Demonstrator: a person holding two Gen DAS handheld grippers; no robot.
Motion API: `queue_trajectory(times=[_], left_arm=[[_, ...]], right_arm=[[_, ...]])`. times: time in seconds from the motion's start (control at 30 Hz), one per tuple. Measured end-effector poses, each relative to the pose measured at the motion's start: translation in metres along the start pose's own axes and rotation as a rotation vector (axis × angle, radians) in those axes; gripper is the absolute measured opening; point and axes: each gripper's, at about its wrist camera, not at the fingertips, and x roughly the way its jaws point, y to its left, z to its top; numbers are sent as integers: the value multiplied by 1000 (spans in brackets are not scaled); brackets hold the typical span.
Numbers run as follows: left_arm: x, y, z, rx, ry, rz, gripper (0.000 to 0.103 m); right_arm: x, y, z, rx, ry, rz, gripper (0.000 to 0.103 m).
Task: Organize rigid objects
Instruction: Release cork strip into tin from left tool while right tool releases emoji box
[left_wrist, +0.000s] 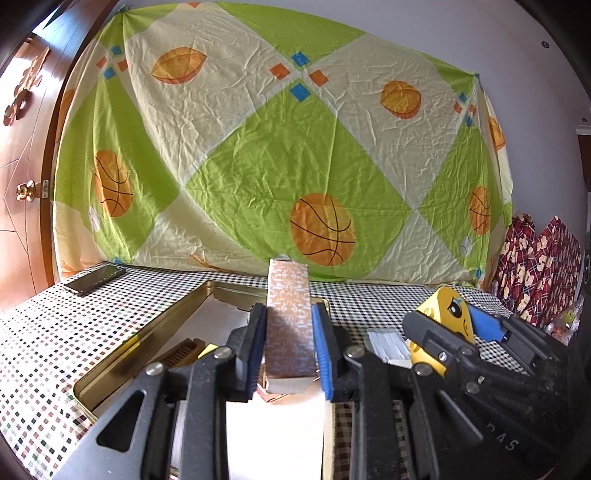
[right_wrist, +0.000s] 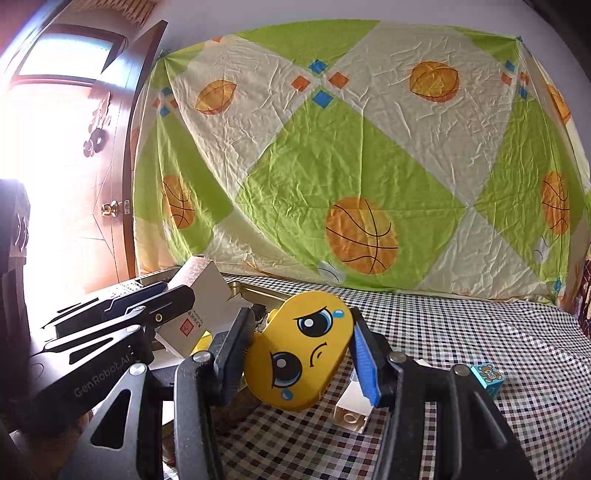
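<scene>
My left gripper (left_wrist: 290, 343) is shut on a tall patterned copper-and-white box (left_wrist: 290, 321) and holds it upright over the gold metal tin (left_wrist: 147, 332). My right gripper (right_wrist: 301, 354) is shut on a yellow block with a crying cartoon face (right_wrist: 299, 350), tilted, above the checked tablecloth just right of the tin. In the left wrist view the right gripper (left_wrist: 452, 325) and its yellow block (left_wrist: 448, 308) sit to the right. In the right wrist view the left gripper (right_wrist: 122, 317) and its box (right_wrist: 203, 291) sit to the left.
A brown comb (left_wrist: 181, 352) lies in the tin. A white brick (right_wrist: 352, 406) and a blue bear cube (right_wrist: 487, 376) lie on the cloth at the right. A phone (left_wrist: 94, 278) lies at the far left. A ball-print sheet hangs behind; a door stands left.
</scene>
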Motion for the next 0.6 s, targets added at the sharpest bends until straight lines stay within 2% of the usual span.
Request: queue_trajectory(times=[0.6], left_arm=[[-2, 36, -1, -43, 12, 60, 24]], right_arm=[[8, 25, 2, -29, 8, 48, 53]])
